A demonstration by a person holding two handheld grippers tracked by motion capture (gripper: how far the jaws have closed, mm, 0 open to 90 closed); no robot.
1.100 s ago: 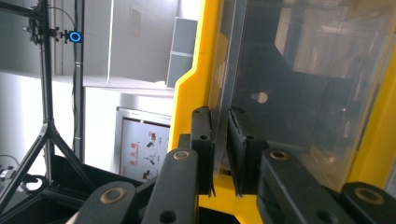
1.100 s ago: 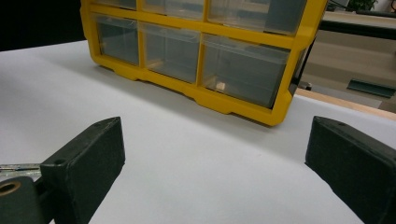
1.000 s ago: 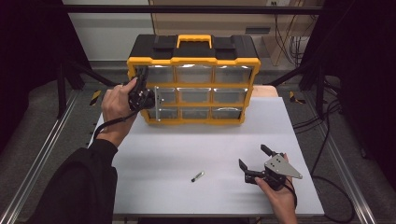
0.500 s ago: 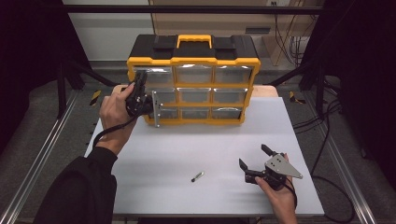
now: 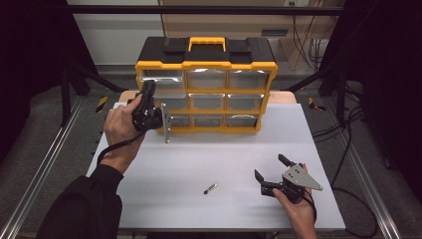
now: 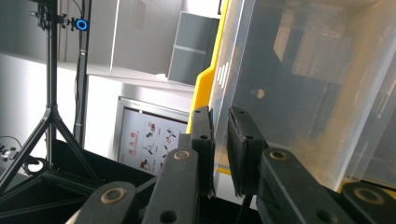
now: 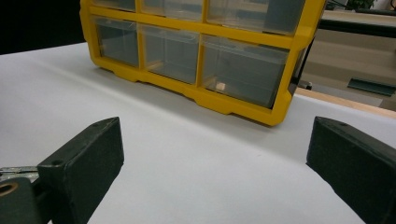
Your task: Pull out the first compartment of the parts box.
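Since a second ago the clear drawer (image 5: 166, 121) slides further out of the yellow organizer (image 5: 206, 89), centre-left. Left gripper (image 6: 219, 149) is clamped on its thin glossy front. Drawer likely part-open, not removed. Right gripper (image 5: 271, 174) is spread, idle, lower right; small screw (image 5: 210, 187) lies on the matte white desk (image 5: 239, 149).

Hidden, cropped and unreadable parts

In the high view, the small dark item (image 5: 210, 187) on the worktop (image 5: 199, 159) is too small to identify, and the left gripper (image 5: 149, 112) covers part of the pulled-out drawer (image 5: 166, 122). The organizer (image 7: 205, 56) runs off the right gripper view's top edge. In the left gripper view, the drawer's clear wall (image 6: 299, 88) is cropped at top and right; the poster (image 6: 149, 140) at lower left is illegible.
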